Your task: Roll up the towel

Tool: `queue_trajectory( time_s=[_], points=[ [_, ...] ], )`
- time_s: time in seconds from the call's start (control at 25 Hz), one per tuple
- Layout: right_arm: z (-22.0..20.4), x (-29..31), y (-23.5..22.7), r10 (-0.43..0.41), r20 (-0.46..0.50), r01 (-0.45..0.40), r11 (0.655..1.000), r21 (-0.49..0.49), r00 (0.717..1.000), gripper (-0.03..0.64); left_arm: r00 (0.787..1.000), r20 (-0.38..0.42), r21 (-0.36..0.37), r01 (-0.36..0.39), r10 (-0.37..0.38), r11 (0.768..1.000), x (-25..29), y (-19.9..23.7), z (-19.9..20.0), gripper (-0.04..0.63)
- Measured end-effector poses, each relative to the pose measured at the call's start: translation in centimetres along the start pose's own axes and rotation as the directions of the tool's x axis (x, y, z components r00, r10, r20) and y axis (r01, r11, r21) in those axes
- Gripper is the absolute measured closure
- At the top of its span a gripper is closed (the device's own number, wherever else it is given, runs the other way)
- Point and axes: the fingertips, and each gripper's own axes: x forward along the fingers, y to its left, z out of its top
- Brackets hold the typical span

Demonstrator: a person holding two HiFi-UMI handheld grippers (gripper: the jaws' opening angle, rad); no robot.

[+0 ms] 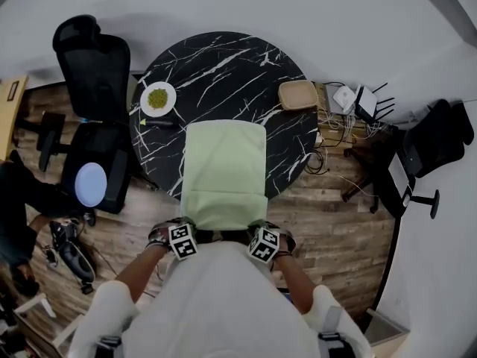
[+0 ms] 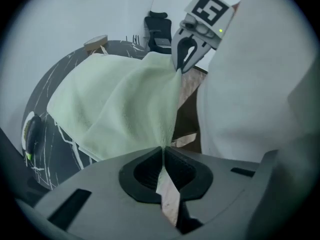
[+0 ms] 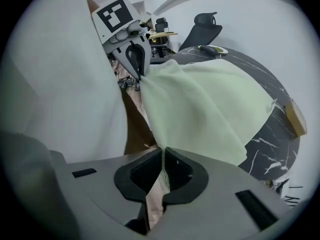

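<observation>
Towel (image 1: 223,174), clamped in both tools: pale green cloth, soft, matt, finely napped.
Left gripper (image 2: 162,151) and right gripper (image 3: 163,151): smooth matt grey plastic bodies; black ribbed pads, rubbery in look.
Table (image 1: 223,66), beyond the tools: black stone-look top, white veins, slight sheen.
Floor (image 1: 328,215), below the tools: wood-look planks.
Tray (image 1: 298,94), far right of the tools: tan, matt.

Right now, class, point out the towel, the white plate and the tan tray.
towel (image 1: 223,170), head view, middle of the cloth
white plate (image 1: 144,101), head view, left rim
tan tray (image 1: 298,95), head view, bare middle
</observation>
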Motion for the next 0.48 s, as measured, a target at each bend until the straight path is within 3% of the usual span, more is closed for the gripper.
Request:
queue_trajectory(
  time_s=[0.2,0.36,0.48],
  points=[
    [-0.5,-0.7,2.1,0.044,0.014,-0.045,0.998,0.046,0.999,0.607,0.998,0.012,-0.079,0.058,-0.057,0.995,-0.4,-2.2,-0.7,0.581],
    [0.6,-2.2,0.6,0.042,0.041,-0.045,0.997,0.056,0.998,0.607,0.999,0.031,-0.07,0.031,-0.029,0.997,-1.8,-0.8,0.2,0.581],
    [2.2,-4.5,-2.0,0.017,0.087,-0.025,0.996,0.086,0.996,0.607,0.996,0.083,-0.112,-0.008,0.017,0.994,-4.1,1.7,1.5,0.581]
  ],
)
